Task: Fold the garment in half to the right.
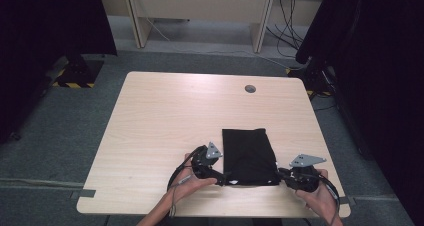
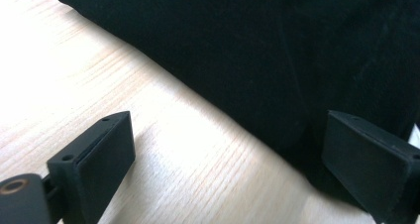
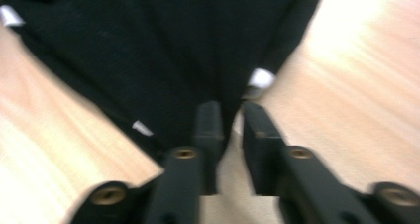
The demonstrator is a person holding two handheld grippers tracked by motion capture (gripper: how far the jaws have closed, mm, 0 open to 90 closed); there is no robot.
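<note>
Folded black cloth [image 1: 249, 157] flat on the near right part of the light wooden table [image 1: 165, 116], long side running away from the person. Left claw [image 1: 221, 178] at the cloth's near left corner, jaws spread wide, one over bare wood and the other over the cloth's edge in the left gripper view [image 2: 277, 75]. Right claw [image 1: 283, 175] at the near right corner, jaws nearly pressed together with a narrow gap showing; whether any fabric [image 3: 148, 60] is pinched between them, cannot tell, the view being blurred. Small white tags [image 3: 261, 78] at the hem.

Step in hand, by judgement: taking both near corners to fold or lift. Best done by sliding the lower jaw flat under every layer before closing, both sides level, so no layer slips out.

Around: round cable hole [image 1: 250, 89] far off; nothing lying between claws and cloth.
</note>
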